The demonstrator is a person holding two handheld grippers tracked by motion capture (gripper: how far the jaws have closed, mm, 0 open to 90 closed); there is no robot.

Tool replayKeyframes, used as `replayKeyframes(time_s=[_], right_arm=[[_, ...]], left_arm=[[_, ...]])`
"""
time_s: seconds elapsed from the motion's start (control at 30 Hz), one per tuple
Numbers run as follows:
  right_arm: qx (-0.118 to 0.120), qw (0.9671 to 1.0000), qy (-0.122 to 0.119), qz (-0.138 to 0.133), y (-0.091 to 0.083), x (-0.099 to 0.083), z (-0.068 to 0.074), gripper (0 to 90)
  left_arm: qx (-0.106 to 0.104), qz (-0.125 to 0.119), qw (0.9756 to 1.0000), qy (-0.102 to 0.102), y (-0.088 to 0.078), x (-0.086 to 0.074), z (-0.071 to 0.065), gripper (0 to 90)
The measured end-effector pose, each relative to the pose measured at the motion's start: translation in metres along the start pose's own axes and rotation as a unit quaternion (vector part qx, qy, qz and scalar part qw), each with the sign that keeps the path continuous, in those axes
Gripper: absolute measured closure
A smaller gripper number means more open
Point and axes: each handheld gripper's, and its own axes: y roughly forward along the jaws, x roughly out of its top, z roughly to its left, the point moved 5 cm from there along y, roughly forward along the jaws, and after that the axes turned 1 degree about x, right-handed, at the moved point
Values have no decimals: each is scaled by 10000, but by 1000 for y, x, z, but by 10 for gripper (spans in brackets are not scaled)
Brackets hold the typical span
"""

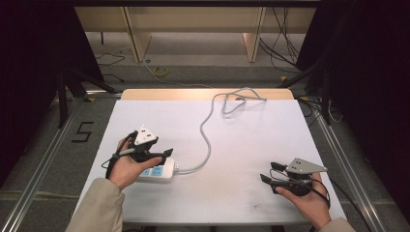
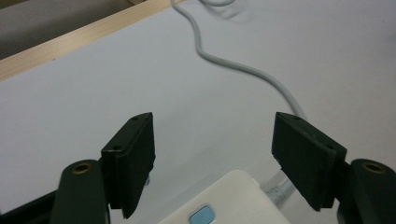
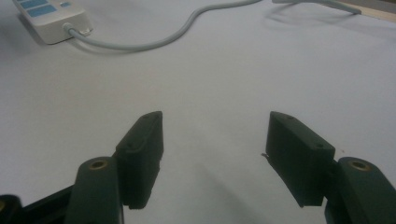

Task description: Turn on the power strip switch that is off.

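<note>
A white power strip (image 1: 159,172) with blue switches lies on the white table (image 1: 241,193) at the front left. Its grey cable (image 1: 208,140) snakes away to the far edge. My left gripper (image 1: 163,156) hovers over the strip's cable end, open. In the left gripper view the strip's end (image 2: 229,196) sits low between the wide-apart jaws of that gripper (image 2: 212,140), and the pads do not touch it. My right gripper (image 1: 268,172) rests at the front right, open and empty. In the right gripper view, its jaws (image 3: 215,140) point across bare table toward the strip (image 3: 51,21) and the cable (image 3: 154,43).
The cable loops at the table's wooden far edge (image 1: 193,93). Beyond lie the floor, loose wires and wooden furniture legs (image 1: 138,43). Metal rails (image 1: 338,159) run along both sides of the table.
</note>
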Motion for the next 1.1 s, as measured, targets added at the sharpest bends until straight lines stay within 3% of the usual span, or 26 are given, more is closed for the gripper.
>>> replayKeyframes(time_s=[0.47, 0.9, 1.1], right_arm=[[52, 10000, -1, 19, 0, 0, 1, 372], [83, 10000, -16, 26, 1, -1, 2, 372], [89, 10000, -22, 28, 1, 0, 2, 372]], left_arm=[[-436, -219, 9983, 316, 10, 7, -45, 267], [-695, -207, 9953, 634, 19, -13, -71, 257], [-748, -169, 9947, 683, 20, -24, -78, 255]])
